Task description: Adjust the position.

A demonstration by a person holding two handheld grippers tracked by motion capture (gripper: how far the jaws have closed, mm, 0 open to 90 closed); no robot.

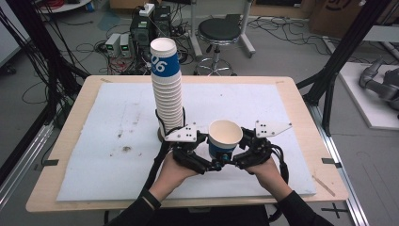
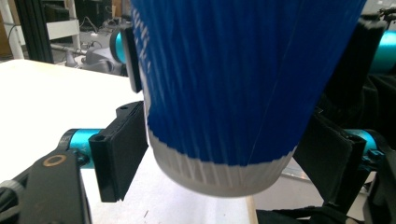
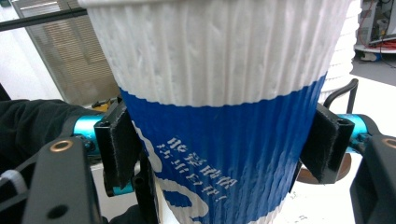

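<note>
— Jaws first, from the left: what are they doing?

— Those of the left gripper (image 1: 212, 151) sit either side of the paper cup (image 1: 224, 137), down at its blue lower half. In the left gripper view the cup (image 2: 229, 93) fills the space between the two black pads (image 2: 122, 156); the left pad touches the wall near the white bottom band, and the right one lies against the blue on the far side. So they're pinching the cup.

— And the cup itself?

— Upright, mouth open to the ceiling, held off the white foam sheet (image 1: 108, 141) near the front middle of the wooden table (image 1: 75, 108). Just behind and left of it stands the tall stack of paper cups (image 1: 167, 89).

— The right side?

— The right gripper (image 1: 233, 153) comes in from the opposite side and clamps the same cup. In the right gripper view the cup (image 3: 224, 154) sits squarely between the pads (image 3: 119, 147), both pressed on the blue band below the ribbed white top. Both hands (image 1: 175, 174) meet under it, nearly touching.
</note>
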